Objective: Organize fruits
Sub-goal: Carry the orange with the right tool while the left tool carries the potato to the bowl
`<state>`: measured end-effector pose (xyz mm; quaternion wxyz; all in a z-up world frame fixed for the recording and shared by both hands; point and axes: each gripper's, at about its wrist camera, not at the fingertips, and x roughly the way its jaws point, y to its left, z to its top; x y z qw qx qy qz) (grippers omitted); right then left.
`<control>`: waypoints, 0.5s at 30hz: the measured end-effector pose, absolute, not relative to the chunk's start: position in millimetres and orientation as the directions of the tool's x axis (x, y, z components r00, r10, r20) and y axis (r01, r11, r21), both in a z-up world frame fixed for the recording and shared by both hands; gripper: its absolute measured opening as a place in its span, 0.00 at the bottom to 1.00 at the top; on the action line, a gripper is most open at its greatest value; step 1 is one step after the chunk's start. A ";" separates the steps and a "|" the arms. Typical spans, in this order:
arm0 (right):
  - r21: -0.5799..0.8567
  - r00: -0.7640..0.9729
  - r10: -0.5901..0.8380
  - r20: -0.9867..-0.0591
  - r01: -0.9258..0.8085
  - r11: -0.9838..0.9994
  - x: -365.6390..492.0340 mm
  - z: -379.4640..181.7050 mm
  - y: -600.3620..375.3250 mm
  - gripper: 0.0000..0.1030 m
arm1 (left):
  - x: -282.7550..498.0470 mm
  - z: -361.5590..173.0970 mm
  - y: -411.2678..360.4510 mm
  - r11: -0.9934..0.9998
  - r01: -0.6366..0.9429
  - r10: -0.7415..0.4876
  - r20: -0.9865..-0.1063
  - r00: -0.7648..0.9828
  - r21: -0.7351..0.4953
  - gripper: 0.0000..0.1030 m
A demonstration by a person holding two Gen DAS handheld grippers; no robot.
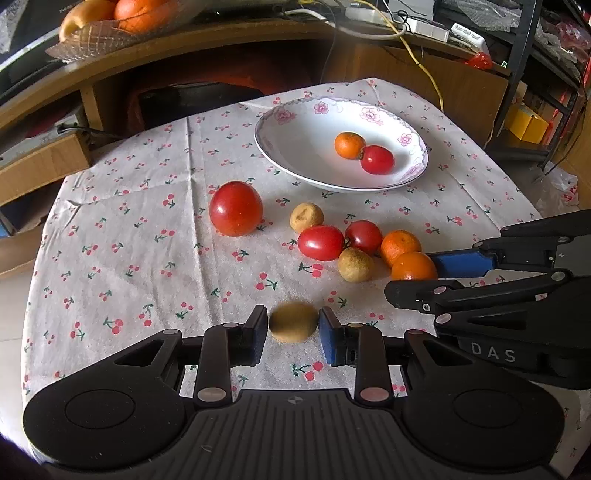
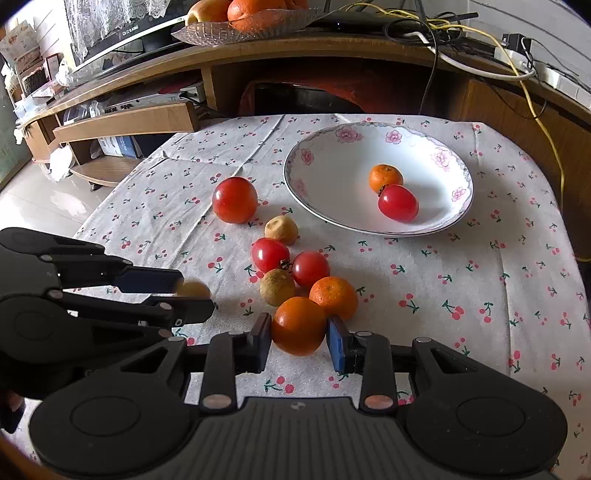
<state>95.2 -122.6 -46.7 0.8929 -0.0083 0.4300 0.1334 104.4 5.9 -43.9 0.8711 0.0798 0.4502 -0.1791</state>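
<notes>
Left wrist view: the left tongs [image 1: 293, 334] sit low over a table covered by a cherry-print cloth [image 1: 129, 240]. Between their blue pads is a small brown fruit [image 1: 293, 322], blurred, with a thin gap on each side, so whether the pads grip it cannot be told here. Ahead lies a loose cluster: a large tomato [image 1: 235, 208], a tan longan [image 1: 306, 217], two small tomatoes [image 1: 320, 242], another longan [image 1: 355, 264] and two mandarins [image 1: 400, 246]. The right tongs [image 1: 424, 275] enter from the right, one blue pad touching the nearer mandarin [image 1: 413, 266]; the other pad is hidden. At the far side stands a flowered white plate [image 1: 295, 122] holding one mandarin and one small tomato, touching each other.

Right wrist view: here the right tongs [image 2: 299, 338] are seen from behind, set at a middling width around the nearer mandarin [image 2: 299, 325], both pads just beside its skin; firm contact is not clear. That mandarin touches the second one [image 2: 334, 297]. The left tongs [image 2: 194, 295] come in from the left edge, and the brown fruit [image 2: 192, 288] shows between their two fingers, blurred and partly covered. This view also shows the plate [image 2: 321, 155] more fully, and a glass dish of larger fruit [image 2: 251, 22] on the wooden shelf behind the table.
</notes>
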 end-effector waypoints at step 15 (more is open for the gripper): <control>0.082 0.592 0.214 -0.777 -0.242 0.967 95.3 -47.3 -124.9 0.32 | 101.3 -56.1 2.9 0.910 0.414 -0.225 -0.833 0.505 0.006 0.41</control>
